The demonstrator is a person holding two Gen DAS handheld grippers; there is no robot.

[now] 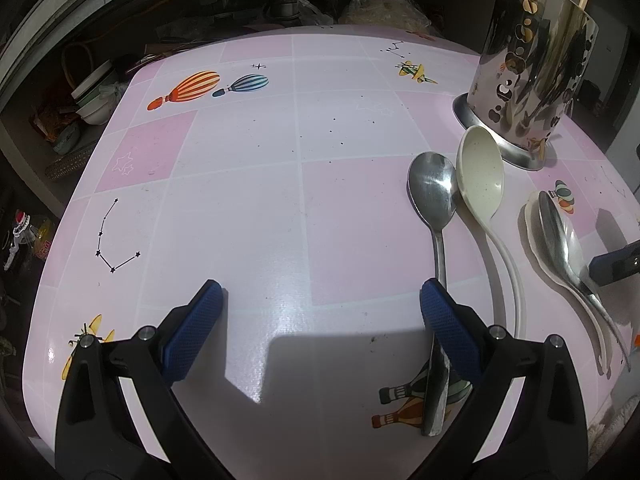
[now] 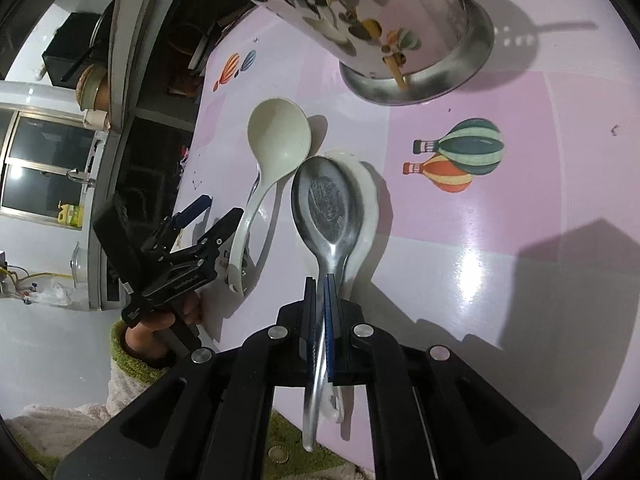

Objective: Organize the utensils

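While the right tongs (image 2: 322, 296) pinch the steel spoon (image 2: 326, 200) by its handle, its long axis points ahead toward the metal holder (image 2: 420, 76) on the counter (image 2: 520, 200). The left tongs (image 1: 320, 320) gape wide, empty, another steel spoon (image 1: 434, 196) beside their right finger.

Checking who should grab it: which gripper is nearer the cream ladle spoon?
Left. The left gripper is open, its jaws just left of the cream ladle spoon, with a steel spoon between. The right gripper is shut on another steel spoon beside it.
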